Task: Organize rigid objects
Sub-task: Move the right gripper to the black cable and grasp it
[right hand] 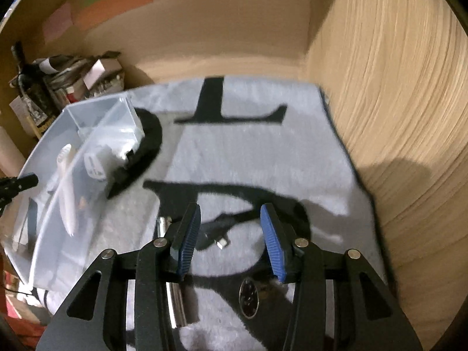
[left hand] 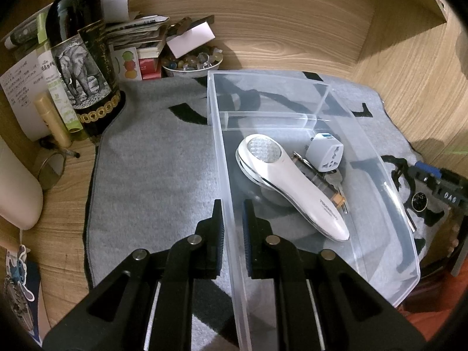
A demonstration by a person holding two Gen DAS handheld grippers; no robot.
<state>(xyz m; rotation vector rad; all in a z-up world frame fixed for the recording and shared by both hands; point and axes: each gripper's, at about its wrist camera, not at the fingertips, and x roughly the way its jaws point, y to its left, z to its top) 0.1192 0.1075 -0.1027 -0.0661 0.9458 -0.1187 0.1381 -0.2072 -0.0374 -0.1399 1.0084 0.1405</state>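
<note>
Both wrist views look down close, sharing clear bin (left hand: 389, 228), grey mat (right hand: 234, 152)

clear glossy plastic bin (left hand: 380, 175) on fuzzy grey cloth mat (left hand: 152, 175), wood-grain walls (left hand: 292, 29).

Your left gripper (left hand: 233, 209) clamps the clear bin's (left hand: 389, 204) near wall; a white handheld device (left hand: 288, 184), adapter (left hand: 326, 152) and keys (left hand: 336, 182) lie inside.

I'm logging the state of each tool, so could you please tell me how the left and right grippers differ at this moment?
The left gripper has its jaws nearly together, straddling the side wall of the clear plastic bin; the right gripper has its jaws wide apart around nothing. The left gripper is at the bin; the right gripper is above the grey towel, over a small black cable. Both have black frames and blue ribbed pads.
</note>
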